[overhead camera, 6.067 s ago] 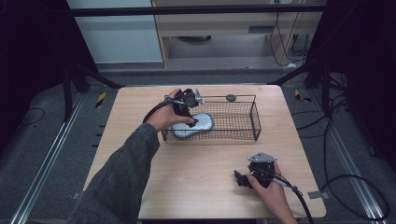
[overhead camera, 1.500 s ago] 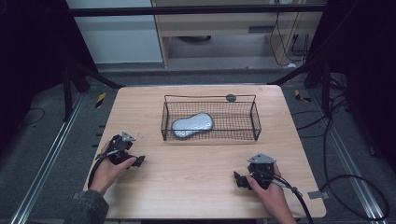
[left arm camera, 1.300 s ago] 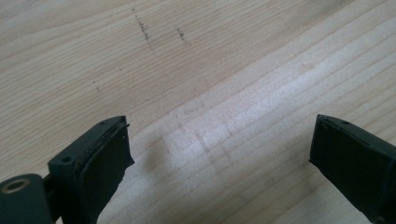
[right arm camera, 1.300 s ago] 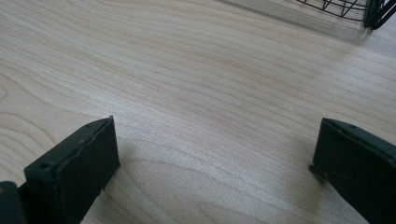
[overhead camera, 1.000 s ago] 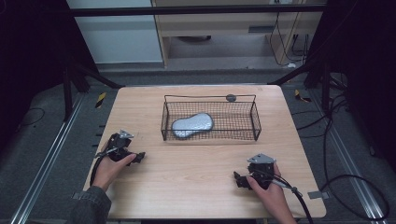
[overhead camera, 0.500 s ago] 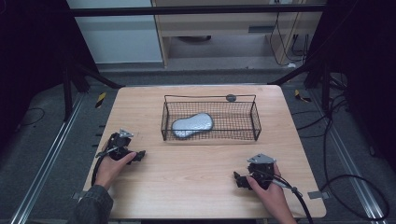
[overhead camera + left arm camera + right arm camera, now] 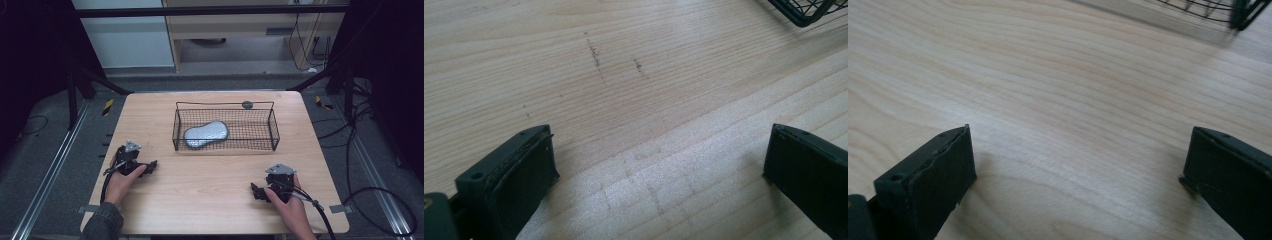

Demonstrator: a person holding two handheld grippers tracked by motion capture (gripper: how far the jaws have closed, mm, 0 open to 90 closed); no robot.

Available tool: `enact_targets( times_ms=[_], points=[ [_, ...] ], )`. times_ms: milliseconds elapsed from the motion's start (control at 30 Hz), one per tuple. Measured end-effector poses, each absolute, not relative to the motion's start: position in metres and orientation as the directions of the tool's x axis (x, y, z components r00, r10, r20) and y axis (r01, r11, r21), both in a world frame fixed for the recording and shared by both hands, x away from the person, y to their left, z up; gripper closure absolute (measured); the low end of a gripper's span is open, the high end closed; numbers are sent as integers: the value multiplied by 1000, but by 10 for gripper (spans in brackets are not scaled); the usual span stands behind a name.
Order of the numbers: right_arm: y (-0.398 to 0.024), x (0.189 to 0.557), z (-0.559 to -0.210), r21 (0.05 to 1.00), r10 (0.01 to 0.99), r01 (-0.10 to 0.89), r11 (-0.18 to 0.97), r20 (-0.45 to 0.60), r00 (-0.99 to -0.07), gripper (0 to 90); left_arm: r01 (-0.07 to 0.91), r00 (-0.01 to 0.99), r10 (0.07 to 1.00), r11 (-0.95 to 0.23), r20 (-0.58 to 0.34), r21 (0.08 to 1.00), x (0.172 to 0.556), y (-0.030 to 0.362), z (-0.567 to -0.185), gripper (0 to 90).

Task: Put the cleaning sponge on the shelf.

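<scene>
A black wire basket (image 7: pixel 272 131) stands at the far middle of the wooden table (image 7: pixel 210 175). Inside it, toward its left end, lies a grey peanut-shaped object (image 7: pixel 205 133). My left gripper (image 7: pixel 150 166) rests on the table at the near left, held in a hand, jaws wide apart with nothing between them. In the left gripper view its fingers (image 7: pixel 519 170) frame bare wood, and a corner of the basket (image 7: pixel 804 10) shows top right. My right gripper (image 7: pixel 256 192) rests at the near right, open and empty; its fingers (image 7: pixel 933 185) frame bare wood too.
A small dark round object (image 7: pixel 247 104) sits on the table just behind the basket's far rim. Cables trail from both grippers off the near edge. Dark frame posts and floor rails surround the table.
About six seconds ago my left gripper was at the basket over the grey object; since then it has drawn back to the near left. Over the last second nothing has visibly moved.
</scene>
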State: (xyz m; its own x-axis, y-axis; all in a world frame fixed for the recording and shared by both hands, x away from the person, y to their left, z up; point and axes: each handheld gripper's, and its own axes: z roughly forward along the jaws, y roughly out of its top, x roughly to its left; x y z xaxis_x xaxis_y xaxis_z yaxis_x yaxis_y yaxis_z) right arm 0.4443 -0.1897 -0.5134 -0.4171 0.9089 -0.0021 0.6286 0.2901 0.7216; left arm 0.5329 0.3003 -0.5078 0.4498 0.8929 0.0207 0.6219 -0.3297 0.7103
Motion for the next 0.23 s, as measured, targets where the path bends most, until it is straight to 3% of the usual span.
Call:
enact_targets(
  times_ms=[233],
  points=[
    [-196,450,-513,721,932,647,248,6,-363,3,623,446,895,-327,20,710,533,300,-508,0]
  ],
)
